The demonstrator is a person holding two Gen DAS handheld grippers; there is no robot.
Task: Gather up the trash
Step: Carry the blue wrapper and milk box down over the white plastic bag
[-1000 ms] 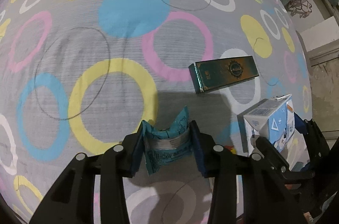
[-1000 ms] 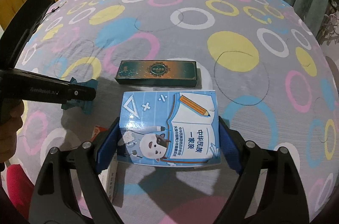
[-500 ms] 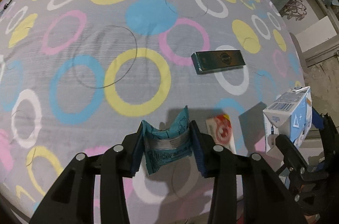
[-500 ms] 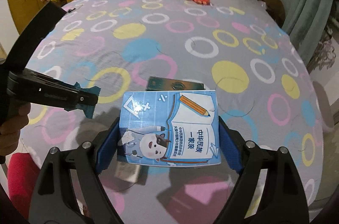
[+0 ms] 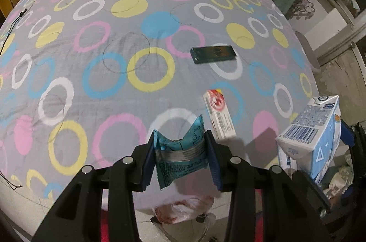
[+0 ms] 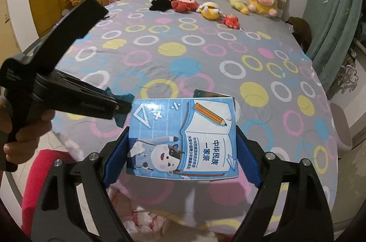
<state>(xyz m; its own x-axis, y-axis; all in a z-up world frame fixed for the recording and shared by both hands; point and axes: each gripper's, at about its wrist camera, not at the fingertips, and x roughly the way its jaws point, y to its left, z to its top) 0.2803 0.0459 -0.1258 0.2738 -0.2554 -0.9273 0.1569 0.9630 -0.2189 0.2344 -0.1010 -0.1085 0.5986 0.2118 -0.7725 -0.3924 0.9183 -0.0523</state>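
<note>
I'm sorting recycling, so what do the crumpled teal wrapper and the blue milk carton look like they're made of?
The crumpled teal wrapper in the left gripper looks like thin plastic film with a foil lining: creased, with a silvery band. The blue printed milk carton in the right gripper looks like coated paperboard: crisp folds, smooth print.

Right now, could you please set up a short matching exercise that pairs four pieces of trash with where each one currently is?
Things:
1. teal wrapper
2. blue milk carton
3. dark green box
4. white and red box

Places:
A. lying on the bedspread, near its front edge
B. clamped in the right gripper
C. lying on the bedspread, farther toward the middle
D. clamped in the left gripper

Pairs: 1-D, 2-B, 3-C, 4-A
</note>
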